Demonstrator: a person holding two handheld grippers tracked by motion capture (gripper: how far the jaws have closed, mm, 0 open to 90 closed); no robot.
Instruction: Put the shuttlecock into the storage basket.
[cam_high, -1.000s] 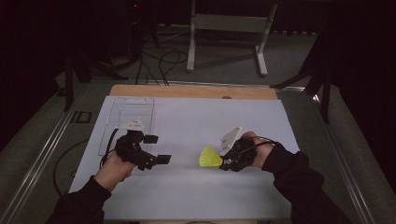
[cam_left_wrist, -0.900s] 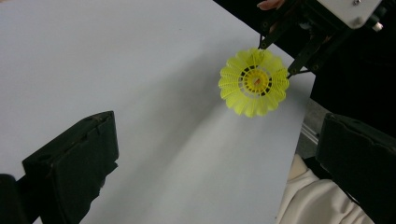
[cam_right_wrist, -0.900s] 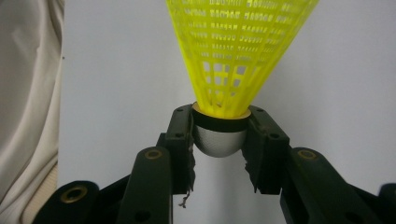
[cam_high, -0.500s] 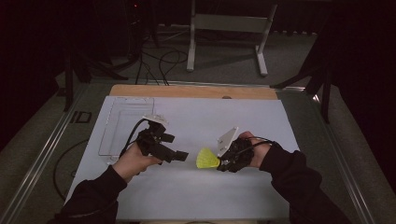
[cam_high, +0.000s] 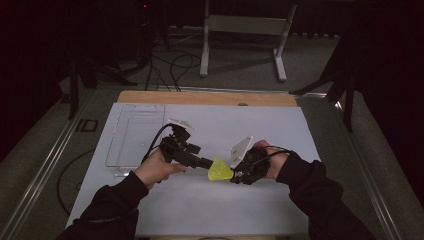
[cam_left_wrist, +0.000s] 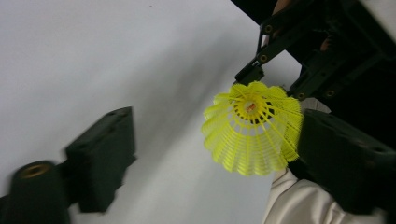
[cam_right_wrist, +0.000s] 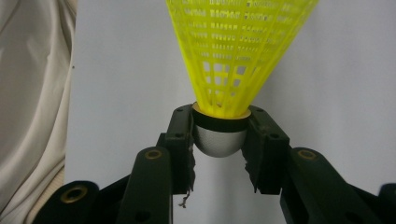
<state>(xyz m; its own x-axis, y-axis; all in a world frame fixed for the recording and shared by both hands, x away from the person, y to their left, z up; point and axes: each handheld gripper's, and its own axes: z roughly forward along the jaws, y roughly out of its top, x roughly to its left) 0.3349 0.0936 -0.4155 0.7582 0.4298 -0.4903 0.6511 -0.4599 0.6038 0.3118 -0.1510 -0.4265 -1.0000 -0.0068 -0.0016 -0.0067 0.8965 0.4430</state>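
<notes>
Over a white-topped table (cam_high: 200, 200), a person's right gripper (cam_high: 241, 175) was clamped on the rounded silver-grey cork of a bright yellow plastic-mesh shuttlecock (cam_high: 220, 170), its two black jaws pressed against either side of the dark band just below the skirt, as the right gripper view (cam_right_wrist: 219, 140) showed. The shuttlecock (cam_right_wrist: 233, 51) was held clear of the table surface near the middle of the sheet, its flared skirt pointing toward the left gripper (cam_high: 202, 162).

The left gripper's jaws stood apart and had just been closing a little; in the left gripper view the yellow skirt (cam_left_wrist: 252, 128) lay between them, close against the jaw on the right of that view, with a wide gap to the other. Whether that jaw touched the skirt could not be told.

A clear rectangular plastic tray (cam_high: 135, 137) lay on the table beyond the left hand (cam_high: 157, 167), well apart from the shuttlecock.
</notes>
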